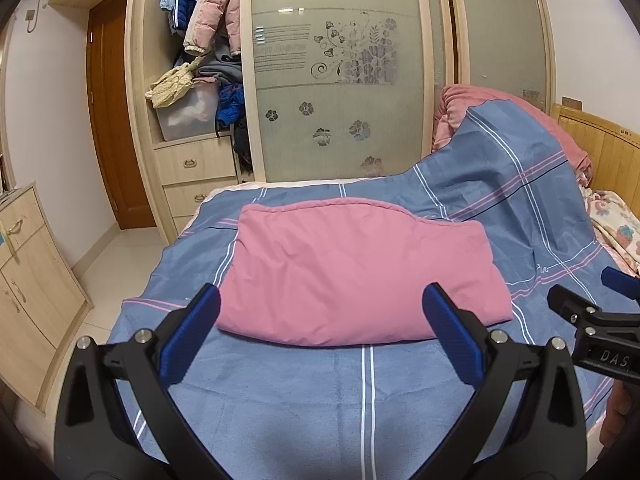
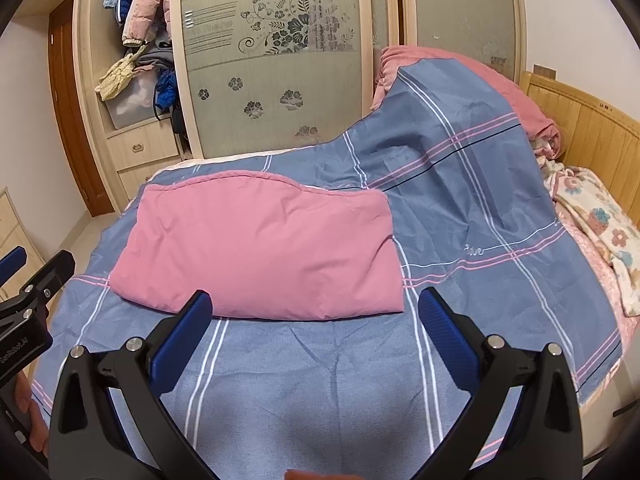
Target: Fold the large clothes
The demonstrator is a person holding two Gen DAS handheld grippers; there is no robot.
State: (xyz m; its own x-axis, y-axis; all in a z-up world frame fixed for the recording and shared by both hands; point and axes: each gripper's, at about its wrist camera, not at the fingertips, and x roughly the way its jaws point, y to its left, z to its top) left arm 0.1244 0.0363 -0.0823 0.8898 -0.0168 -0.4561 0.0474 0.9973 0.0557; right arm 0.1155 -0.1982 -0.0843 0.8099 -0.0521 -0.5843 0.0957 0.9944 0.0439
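A pink garment [image 1: 356, 268] lies folded into a thick rectangle on the blue plaid bed sheet [image 1: 280, 408]; in the right wrist view the pink garment [image 2: 260, 248] sits left of centre. My left gripper [image 1: 320, 304] hovers open just in front of its near edge, nothing between the blue pads. My right gripper [image 2: 314, 306] is open too, close to the garment's near right corner, holding nothing. Each gripper shows at the edge of the other's view: the right gripper [image 1: 592, 300] and the left gripper [image 2: 36, 264].
A heap of pink bedding under the sheet [image 2: 460, 92] rises at the far right by the wooden headboard [image 2: 588, 132]. A floral blanket [image 2: 596, 232] lies at the right. The wardrobe [image 1: 340, 68] with sliding glass doors stands behind the bed; a low cabinet [image 1: 28, 280] is left.
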